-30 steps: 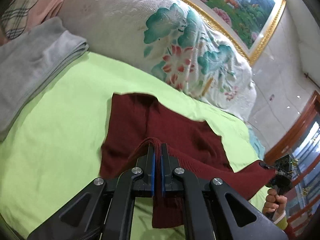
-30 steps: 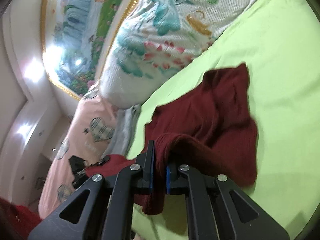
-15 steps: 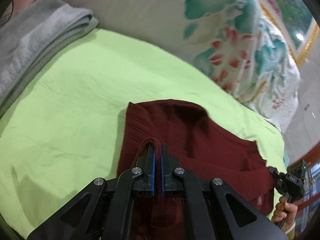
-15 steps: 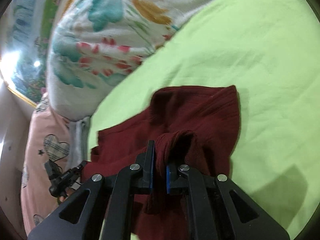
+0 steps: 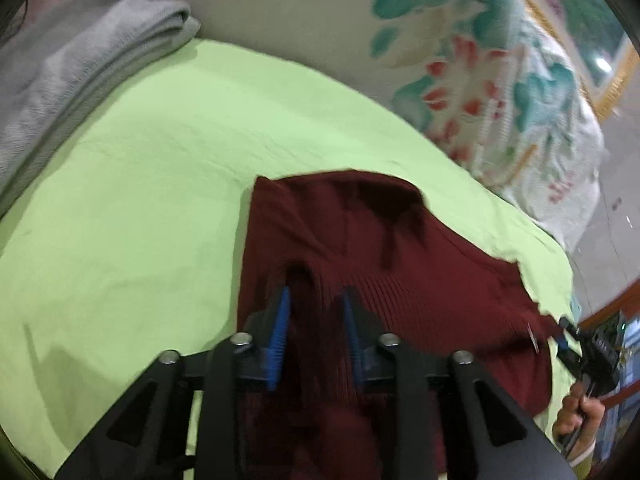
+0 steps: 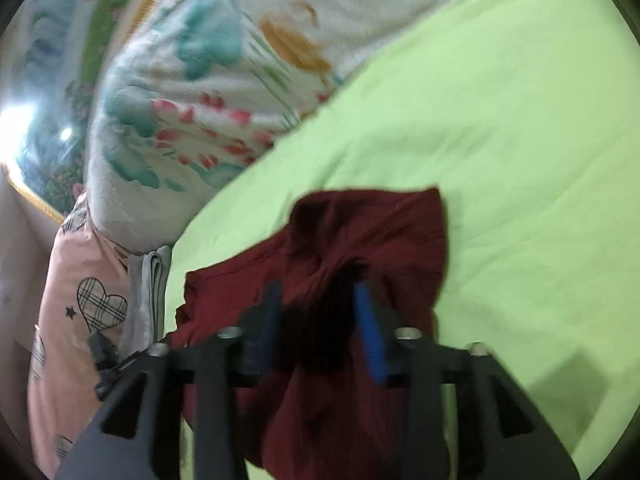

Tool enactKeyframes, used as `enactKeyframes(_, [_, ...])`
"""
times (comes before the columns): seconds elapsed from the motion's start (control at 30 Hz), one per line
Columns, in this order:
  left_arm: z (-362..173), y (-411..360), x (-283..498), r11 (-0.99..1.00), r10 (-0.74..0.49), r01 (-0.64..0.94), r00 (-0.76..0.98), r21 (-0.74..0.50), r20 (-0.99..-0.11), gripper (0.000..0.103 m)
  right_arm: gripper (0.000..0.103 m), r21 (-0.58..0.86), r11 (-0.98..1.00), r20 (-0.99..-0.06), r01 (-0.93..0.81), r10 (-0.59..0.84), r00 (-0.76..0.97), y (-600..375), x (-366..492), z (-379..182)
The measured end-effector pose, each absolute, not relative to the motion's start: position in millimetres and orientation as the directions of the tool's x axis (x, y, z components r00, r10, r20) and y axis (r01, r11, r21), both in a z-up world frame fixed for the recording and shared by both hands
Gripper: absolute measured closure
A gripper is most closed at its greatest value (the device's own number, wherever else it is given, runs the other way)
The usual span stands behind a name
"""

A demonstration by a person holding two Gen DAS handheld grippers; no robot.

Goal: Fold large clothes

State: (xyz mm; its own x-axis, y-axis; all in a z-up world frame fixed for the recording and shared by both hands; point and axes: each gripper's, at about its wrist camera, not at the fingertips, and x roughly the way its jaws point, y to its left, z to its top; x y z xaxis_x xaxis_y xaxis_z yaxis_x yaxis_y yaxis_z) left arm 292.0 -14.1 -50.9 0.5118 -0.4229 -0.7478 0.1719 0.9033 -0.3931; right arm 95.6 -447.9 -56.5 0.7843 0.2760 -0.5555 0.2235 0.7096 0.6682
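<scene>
Left wrist view: the left gripper (image 5: 314, 300) has just been opening its jaws. A moment ago they were squeezed tight on a bump of the dark red sweater (image 5: 380, 256). Now the two blue pads stand apart. A ridge of red knit is still between them, but the pads do not look like they are pressing on it. The sweater lies on the green sheet (image 5: 152, 184), with its far edge folded over and resting flat. A folded grey blanket (image 5: 72, 68) sits at the top left, well apart from the sweater. A big flowered quilt (image 5: 480, 60) is behind. At the far right, a hand (image 5: 576, 416) holds the other gripper by the sweater's edge.

Right wrist view: the right gripper (image 6: 318, 300) has also just been opening. Before, it pinched a fold of the red cloth. Now its jaws are apart, and a dark lump of the sweater (image 6: 380, 240) sits loose between them. The sweater is down on the green sheet (image 6: 520, 140), close to the flowered quilt (image 6: 208, 92). A pink pillow with hearts (image 6: 80, 292) is at the left.

I think both grippers are letting go because this fold is laid down. Next, they likely need to grab a new edge for another fold.
</scene>
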Motion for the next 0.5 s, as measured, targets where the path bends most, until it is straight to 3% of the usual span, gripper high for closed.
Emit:
enactKeyframes(0.1, [-40, -35, 253, 0.869, -0.494, 0.272, 0.477, -0.413, -0.727, 0.072, 0.059, 0.630, 0.772, -0.515, 0.083, 0.336, 0.788, -417, 75, -39])
enactKeyframes(0.3, [-46, -108, 224, 0.793, -0.571, 0.467, 0.343, -0.392, -0.746, 0.069, 0.059, 0.477, 0.871, -0.655, -0.119, 0.442, 0.613, -335, 99, -57])
enactKeyframes(0.43, [-66, -124, 256, 0.826, -0.498, 0.466, 0.341, -0.317, -0.797, 0.071, 0.059, 0.430, 0.899, -0.731, -0.083, 0.401, 0.552, -333, 130, -74])
enactKeyframes(0.5, [-72, -119, 279, 0.839, -0.485, 0.448, 0.355, -0.310, -0.799, 0.081, 0.063, 0.400, 0.916, -0.758, -0.032, 0.351, 0.550, -345, 147, -80])
